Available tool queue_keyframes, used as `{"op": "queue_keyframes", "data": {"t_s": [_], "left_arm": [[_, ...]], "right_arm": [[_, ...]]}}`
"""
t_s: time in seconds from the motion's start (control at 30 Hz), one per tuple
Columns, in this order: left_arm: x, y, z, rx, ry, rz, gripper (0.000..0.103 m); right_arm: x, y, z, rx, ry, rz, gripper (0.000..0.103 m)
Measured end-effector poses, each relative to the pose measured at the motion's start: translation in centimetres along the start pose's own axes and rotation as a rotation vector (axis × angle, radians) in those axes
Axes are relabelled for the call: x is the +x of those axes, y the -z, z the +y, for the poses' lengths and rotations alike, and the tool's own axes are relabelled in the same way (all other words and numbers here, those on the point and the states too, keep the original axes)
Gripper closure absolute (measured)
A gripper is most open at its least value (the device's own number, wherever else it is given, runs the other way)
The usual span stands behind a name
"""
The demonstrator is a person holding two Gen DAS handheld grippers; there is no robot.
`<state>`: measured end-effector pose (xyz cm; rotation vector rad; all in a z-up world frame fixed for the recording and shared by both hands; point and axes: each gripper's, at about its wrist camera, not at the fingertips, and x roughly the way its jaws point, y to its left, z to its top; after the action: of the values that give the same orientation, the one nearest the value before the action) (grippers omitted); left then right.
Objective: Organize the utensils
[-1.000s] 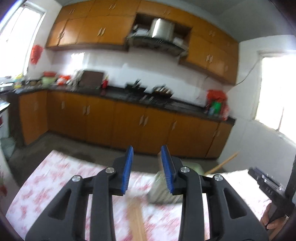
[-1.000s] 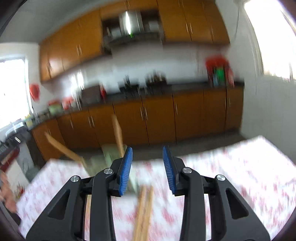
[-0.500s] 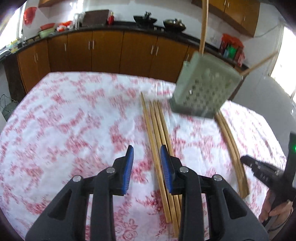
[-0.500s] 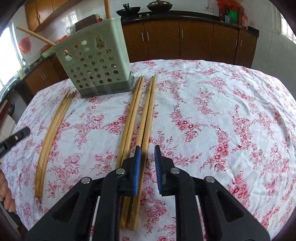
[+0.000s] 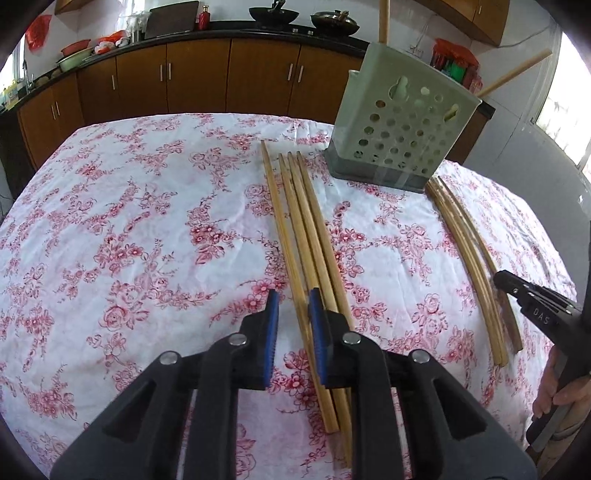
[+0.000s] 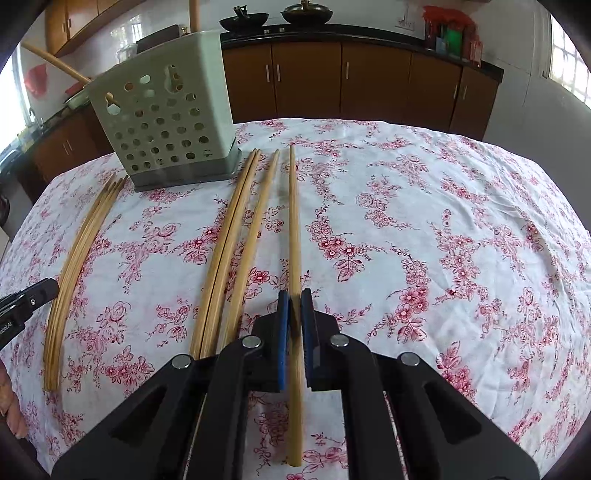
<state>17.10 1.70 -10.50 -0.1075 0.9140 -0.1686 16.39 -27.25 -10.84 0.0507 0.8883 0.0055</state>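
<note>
Hovering low over a counter (image 5: 129, 221) draped in white cloth with red flowers, with the left hand-held gripper (image 5: 293, 306) spread apart and its blue pads (image 5: 272, 325) pinching nothing. Looks down on four long tan wooden chopsticks (image 5: 306, 221) lying side by side lengthwise, the leftmost a little apart from the rest and running under the gap between the pads. Finds a pale green perforated plastic utensil holder (image 5: 402, 122) standing at the far end, just right of the chopstick tips, with two wooden sticks (image 5: 384, 18) poking out of its top. Shows a curved bundle of thin bamboo sticks (image 5: 465, 240) lying right of the holder, and the black tip of the right hand-held gripper (image 5: 517, 291) at the frame's right edge beside that bundle; cannot tell its state from here. Takes in brown wooden cabinets (image 5: 195, 81) behind.

Switching to the right wrist view, shows the right hand-held gripper (image 6: 294, 299) pressed together on one long wooden chopstick (image 6: 293, 229), pinched near its closer end and pointing straight ahead. Shows three loose chopsticks (image 6: 236, 240) lying on the cloth just left of it. Places the holder (image 6: 166, 110) far left, the bamboo bundle (image 6: 81, 240) further left, and the left hand-held gripper (image 6: 29, 295) at the edge.
</note>
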Motion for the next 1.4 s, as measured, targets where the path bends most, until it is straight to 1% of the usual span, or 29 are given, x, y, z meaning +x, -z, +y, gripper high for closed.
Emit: {"op": "queue_keyframes", "data": {"t_s": [0.07,0.17,0.2,0.27,0.3,0.37,0.4,0.47,0.57,0.63,0.8,1.0,1.07,1.2,1.3,1.4], "left_arm": [[0.1,0.0,-0.1,0.007,-0.007,0.002,0.085],[0.4,-0.1,-0.6,0.034,-0.036,0.0,0.085],[0.6,-0.1,-0.7,0.04,-0.047,-0.002,0.086],[0.8,-0.2,-0.8,0.044,-0.069,-0.007,0.093],[1.0,-0.4,-0.8,0.043,-0.079,-0.009,0.094],[1.1,-0.7,-0.2,0.03,-0.083,-0.008,0.095],[1.0,-0.8,0.3,0.024,-0.099,-0.009,0.095],[1.0,-0.8,1.4,0.008,-0.116,-0.013,0.095],[0.8,-1.0,3.3,-0.03,-0.136,-0.019,0.095],[0.7,-1.0,4.0,-0.042,-0.135,-0.026,0.093],[0.8,-1.2,3.8,-0.035,-0.147,-0.029,0.093],[0.5,-0.9,4.5,-0.062,-0.112,-0.033,0.093],[0.5,-1.0,4.5,-0.066,-0.108,-0.033,0.093],[0.5,-1.1,4.5,-0.067,-0.108,-0.033,0.093],[0.4,-1.1,4.6,-0.071,-0.103,-0.033,0.093],[0.4,-1.1,4.6,-0.075,-0.099,-0.033,0.093]], "right_arm": [[-0.1,0.1,-0.1,-0.001,-0.004,0.0,0.095],[-0.5,0.6,0.3,-0.005,-0.014,-0.006,0.094],[-0.5,0.6,0.4,-0.006,-0.014,-0.007,0.094],[-0.4,0.6,0.5,-0.011,-0.015,-0.01,0.094],[-0.4,0.5,0.5,-0.021,-0.013,-0.012,0.095],[-0.3,0.4,0.4,-0.03,0.003,-0.018,0.095],[-0.2,0.3,0.0,-0.029,0.021,-0.025,0.095],[0.0,0.0,-1.1,-0.004,0.054,-0.034,0.095],[0.1,-0.3,-2.3,0.03,0.078,-0.036,0.095],[0.2,-0.3,-2.8,0.042,0.079,-0.036,0.095],[0.3,-0.4,-2.5,0.036,0.082,-0.034,0.094],[0.3,-0.4,-2.3,0.04,0.082,-0.034,0.093],[0.3,-0.4,-2.6,0.039,0.087,-0.034,0.09],[0.3,-0.4,-3.3,0.063,0.105,-0.034,0.078],[0.4,-0.3,-3.8,0.082,0.084,-0.034,0.076],[0.3,-0.2,-3.5,0.064,0.098,-0.033,0.075]]}}
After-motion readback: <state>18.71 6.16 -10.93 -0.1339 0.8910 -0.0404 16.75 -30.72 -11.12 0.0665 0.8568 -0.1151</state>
